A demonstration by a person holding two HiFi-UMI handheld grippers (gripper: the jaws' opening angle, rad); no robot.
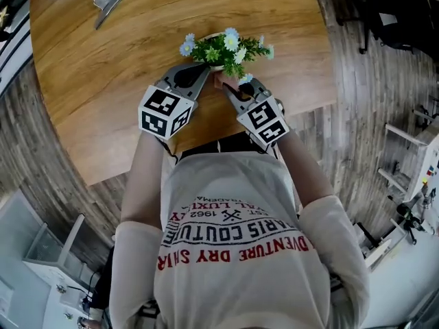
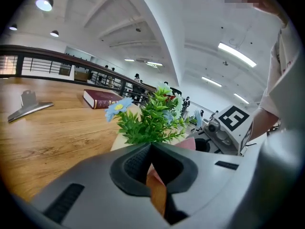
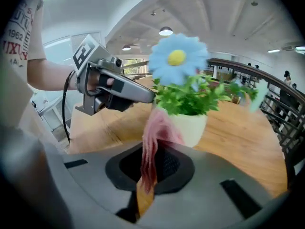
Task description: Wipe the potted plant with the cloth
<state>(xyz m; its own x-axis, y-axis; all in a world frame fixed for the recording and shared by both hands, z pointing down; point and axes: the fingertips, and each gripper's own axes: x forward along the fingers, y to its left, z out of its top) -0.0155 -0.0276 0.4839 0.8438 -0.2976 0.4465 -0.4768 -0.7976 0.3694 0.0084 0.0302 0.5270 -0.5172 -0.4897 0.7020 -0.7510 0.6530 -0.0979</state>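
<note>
A small potted plant (image 1: 223, 49) with green leaves and blue and white flowers stands in a cream pot (image 3: 191, 126) near the table's front edge. My right gripper (image 3: 152, 163) is shut on a pink cloth (image 3: 155, 135). The cloth hangs up out of the jaws and lies against the pot's near side. My left gripper (image 1: 204, 69) comes in from the left, jaws shut, its tip at the pot's rim under the leaves (image 2: 152, 120). Whether it pinches the rim is hidden. In the head view the cloth (image 1: 226, 81) shows between the two grippers.
The round wooden table (image 1: 103, 81) carries a metal clip (image 1: 110, 1) at the far left and a dark red book (image 2: 101, 98) farther back. The person's torso is close to the table's front edge. White furniture stands on the floor at right.
</note>
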